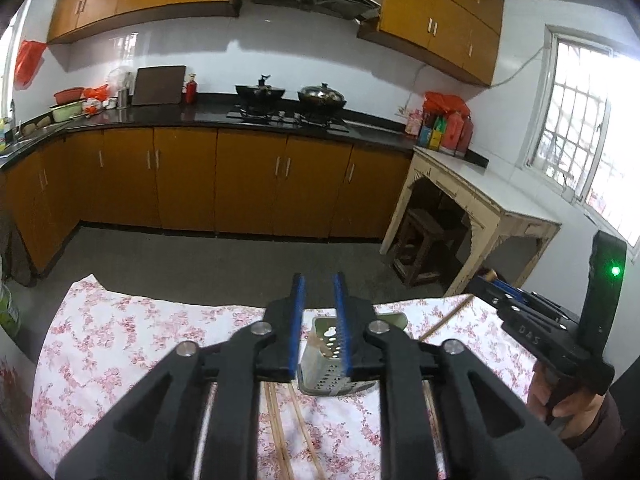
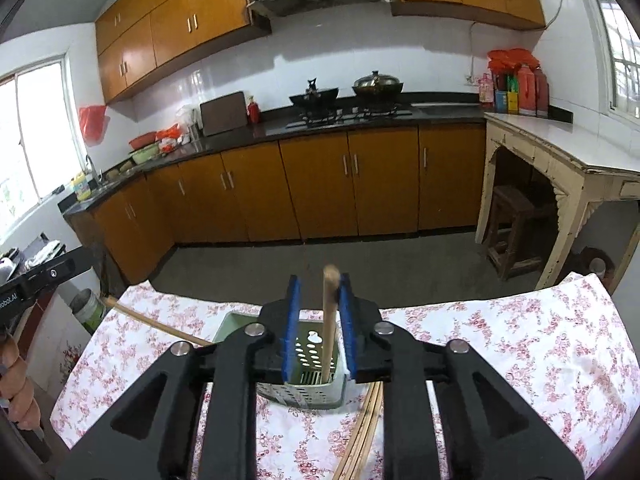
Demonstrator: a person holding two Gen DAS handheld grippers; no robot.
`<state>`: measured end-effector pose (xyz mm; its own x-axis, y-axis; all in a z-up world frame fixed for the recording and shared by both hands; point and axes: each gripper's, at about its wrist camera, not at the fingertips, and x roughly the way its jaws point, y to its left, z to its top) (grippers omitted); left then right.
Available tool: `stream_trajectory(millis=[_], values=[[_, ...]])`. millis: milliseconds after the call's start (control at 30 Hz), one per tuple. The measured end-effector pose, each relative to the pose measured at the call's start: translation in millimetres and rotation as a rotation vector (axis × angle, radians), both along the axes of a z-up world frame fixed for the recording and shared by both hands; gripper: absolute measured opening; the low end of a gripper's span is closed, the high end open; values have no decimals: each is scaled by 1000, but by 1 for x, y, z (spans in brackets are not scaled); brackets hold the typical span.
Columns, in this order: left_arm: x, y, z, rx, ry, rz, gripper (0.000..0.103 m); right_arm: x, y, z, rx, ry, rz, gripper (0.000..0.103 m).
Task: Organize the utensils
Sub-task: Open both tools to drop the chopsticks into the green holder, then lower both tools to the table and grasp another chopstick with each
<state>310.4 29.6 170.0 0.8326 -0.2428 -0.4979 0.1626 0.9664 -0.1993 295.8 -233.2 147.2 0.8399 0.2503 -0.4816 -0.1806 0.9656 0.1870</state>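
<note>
Now, through your left claw (image 1: 319, 280), jaws narrowly parted and empty, the perforated holder (image 1: 328, 364) sits just beyond, loose chopsticks (image 1: 280, 420) beneath. Through your right claw (image 2: 319, 282), a chopstick (image 2: 329, 328) stands in the holder (image 2: 304, 394) between slack jaws, against the right pad; light, stiff, slippery, so pinch mid-shaft

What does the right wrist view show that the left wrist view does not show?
Only the right wrist view: a wooden chopstick standing upright in the pale green perforated plastic utensil holder, between the right hand-held gripper blue pads. Only the left wrist view: the left hand-held gripper with nothing between its pads. Both: the holder, the floral tablecloth, loose chopsticks.
</note>
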Motion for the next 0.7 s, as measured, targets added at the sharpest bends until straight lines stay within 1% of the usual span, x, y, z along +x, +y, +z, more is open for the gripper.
stream_trajectory(millis=[67,200,233,300,367,433,500,533,600,633,700], values=[[-7,5,6,-8,-16,13,23,-7,-4,7,5,-23,-11,21],[-32,22,19,-18,-67,51,29,-30,-23,23,22,-84,-42,21],[-44,30,20,-21,-84,70,31,-41,-32,27,32,-101,-57,21],[-61,41,16,-20,-105,94,34,-57,-48,27,38,-115,-91,23],[-82,54,5,7,-119,141,37,-70,-66,17,27,-104,-133,27],[-96,62,-16,54,-104,180,39,-77,-78,-4,4,-62,-166,29],[-103,65,-39,92,-73,205,40,-77,-85,-44,-37,29,-189,29],[-105,68,-61,104,-28,214,40,-75,-85,-67,-43,80,-192,29],[-102,71,-89,100,33,216,40,-71,-84,-107,-35,173,-188,29],[-99,71,-112,98,86,222,40,-69,-82,-121,-25,205,-185,29],[-95,72,-138,87,145,222,40,-64,-71,-157,-1,280,-165,29]])
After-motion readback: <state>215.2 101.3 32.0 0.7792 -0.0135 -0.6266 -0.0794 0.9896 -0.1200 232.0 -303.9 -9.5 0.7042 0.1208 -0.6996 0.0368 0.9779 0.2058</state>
